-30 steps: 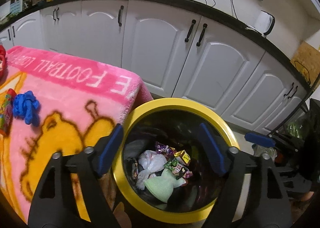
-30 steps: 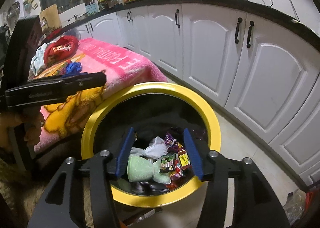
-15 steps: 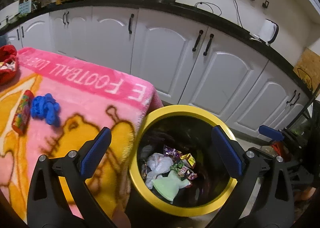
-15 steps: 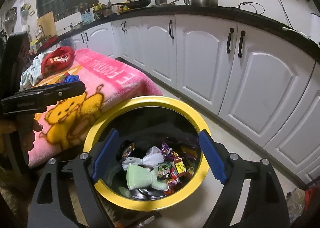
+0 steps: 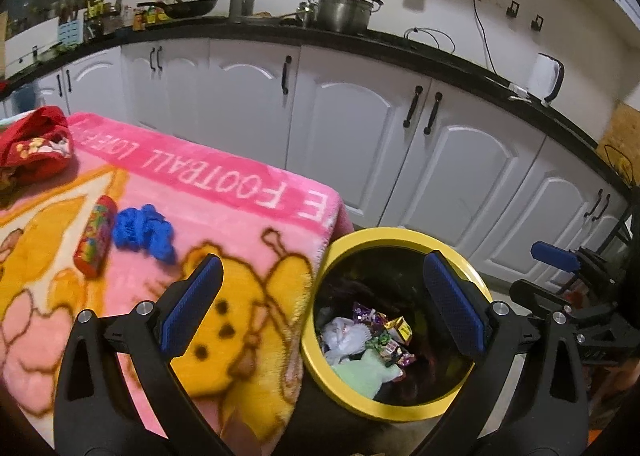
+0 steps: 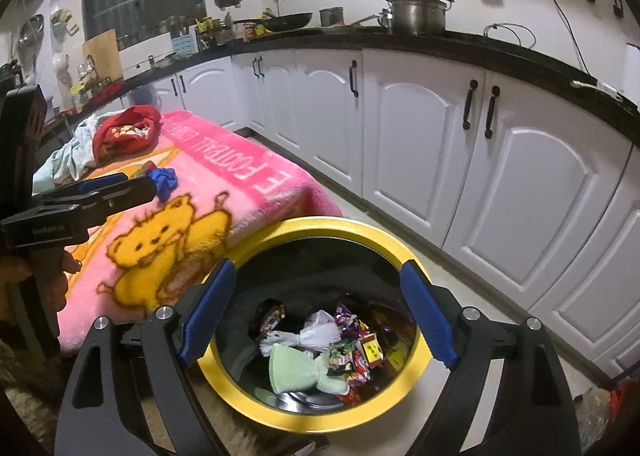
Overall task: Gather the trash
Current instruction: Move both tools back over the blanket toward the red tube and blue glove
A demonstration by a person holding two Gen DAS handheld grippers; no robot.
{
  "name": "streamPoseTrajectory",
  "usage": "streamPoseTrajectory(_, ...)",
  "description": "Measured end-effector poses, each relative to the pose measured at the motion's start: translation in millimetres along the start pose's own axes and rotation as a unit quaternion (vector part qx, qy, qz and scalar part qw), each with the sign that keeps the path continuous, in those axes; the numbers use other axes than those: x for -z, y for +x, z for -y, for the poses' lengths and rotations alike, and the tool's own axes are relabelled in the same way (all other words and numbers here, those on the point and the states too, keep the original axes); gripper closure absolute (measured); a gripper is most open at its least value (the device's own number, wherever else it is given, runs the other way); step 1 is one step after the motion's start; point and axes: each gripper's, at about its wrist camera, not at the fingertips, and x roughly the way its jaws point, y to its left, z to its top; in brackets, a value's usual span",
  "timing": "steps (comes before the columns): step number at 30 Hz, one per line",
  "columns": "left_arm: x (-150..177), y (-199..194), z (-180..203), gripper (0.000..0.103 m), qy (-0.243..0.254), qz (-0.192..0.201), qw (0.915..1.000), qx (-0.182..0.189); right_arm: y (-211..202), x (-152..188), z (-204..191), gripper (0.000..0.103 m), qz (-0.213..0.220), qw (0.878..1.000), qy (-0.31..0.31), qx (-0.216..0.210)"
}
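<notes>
A yellow-rimmed bin (image 5: 396, 412) stands on the floor beside a pink blanket-covered table (image 5: 224, 191); it also shows in the right wrist view (image 6: 320, 422). Inside lie a pale green cloth (image 6: 296, 370), a white wad (image 6: 320, 334) and several candy wrappers (image 6: 362, 352). My left gripper (image 5: 320, 312) is open and empty above the table's edge and the bin. My right gripper (image 6: 316, 314) is open and empty over the bin. On the blanket lie a red candy tube (image 5: 95, 236) and a blue crumpled piece (image 5: 144, 232).
A red cloth bundle (image 5: 36, 143) sits at the blanket's far left. White cabinets (image 5: 440, 159) under a black counter (image 5: 460, 59) run behind. The left gripper shows in the right wrist view (image 6: 96, 199). The right gripper's blue pad shows at the right (image 5: 554, 256).
Both grippers opened wider and pulled up and back from the bin. The left view swung left, so more of the blanket shows.
</notes>
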Motion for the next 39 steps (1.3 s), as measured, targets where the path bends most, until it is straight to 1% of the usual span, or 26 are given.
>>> streamPoseTrajectory(21, 2.2, -51.9, -52.0, 0.011, -0.026, 0.051, 0.9968, -0.056, 0.1, -35.9, -62.2, 0.021, 0.015, 0.998, -0.038, -0.042)
streamPoseTrajectory(33, 8.3, -79.4, -84.0, 0.011, -0.045, 0.072, 0.9924, -0.089, 1.6, -52.8, -97.8, 0.021, 0.022, 0.995, -0.064, -0.067)
streamPoseTrajectory(39, 10.2, -91.6, -102.1, 0.011, -0.062, 0.082, 0.9892, -0.105, 5.0, -60.3, -114.4, 0.021, 0.022, 0.993, -0.077, -0.082)
